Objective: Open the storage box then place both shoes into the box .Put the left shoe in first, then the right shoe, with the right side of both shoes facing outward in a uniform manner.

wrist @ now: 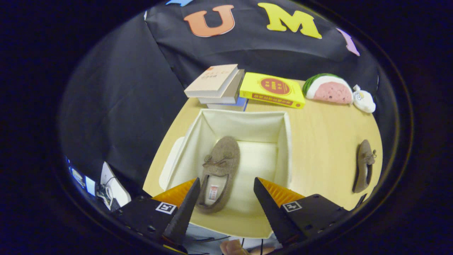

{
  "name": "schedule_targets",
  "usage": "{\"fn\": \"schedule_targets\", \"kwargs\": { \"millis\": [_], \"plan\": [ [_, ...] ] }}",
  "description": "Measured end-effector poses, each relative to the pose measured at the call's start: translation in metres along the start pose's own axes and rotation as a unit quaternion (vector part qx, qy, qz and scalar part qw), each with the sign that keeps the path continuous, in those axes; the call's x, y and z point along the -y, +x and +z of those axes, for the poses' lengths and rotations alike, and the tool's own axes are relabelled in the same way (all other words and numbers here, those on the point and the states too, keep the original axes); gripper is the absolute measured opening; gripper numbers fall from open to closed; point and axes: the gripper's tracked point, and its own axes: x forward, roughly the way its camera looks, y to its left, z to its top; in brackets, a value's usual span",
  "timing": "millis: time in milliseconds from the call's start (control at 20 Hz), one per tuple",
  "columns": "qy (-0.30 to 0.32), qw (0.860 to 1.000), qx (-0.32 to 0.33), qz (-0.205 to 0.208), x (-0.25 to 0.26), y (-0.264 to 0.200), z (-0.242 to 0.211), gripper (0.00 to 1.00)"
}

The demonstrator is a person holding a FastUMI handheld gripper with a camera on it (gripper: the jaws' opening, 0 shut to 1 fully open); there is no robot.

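Brown felt shoe [219,170] lies inside the open box [244,117], at twelve o'clock from the released, empty gripper [226,198]. The second shoe [364,165] waits on the table [318,141] at two o'clock, likely next.

Nothing legible. Red round emblem and red spine band on the yellow book [271,89], characters too small to read. Faint print on the cover of the top book of the stack [212,80], unreadable. Square black-and-white marker tags on each side of the tool [226,193]. Small label inside the shoe [218,173], blurred.
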Motion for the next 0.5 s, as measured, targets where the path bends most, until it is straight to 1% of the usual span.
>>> {"fn": "schedule_targets", "kwargs": {
  "millis": [100,150,250,350,500],
  "plan": [
    [0.002,1.0,0.023,-0.006,0.022,-0.022,0.006,0.92],
    [-0.002,0.999,0.036,-0.019,0.039,-0.032,0.008,0.92],
    [-0.011,0.996,0.064,-0.059,0.085,-0.046,0.014,0.93],
    [0.018,0.993,0.078,-0.089,0.13,-0.056,0.016,0.93],
    [0.052,0.986,0.086,-0.131,0.204,-0.062,0.016,0.95]
  ]
}}
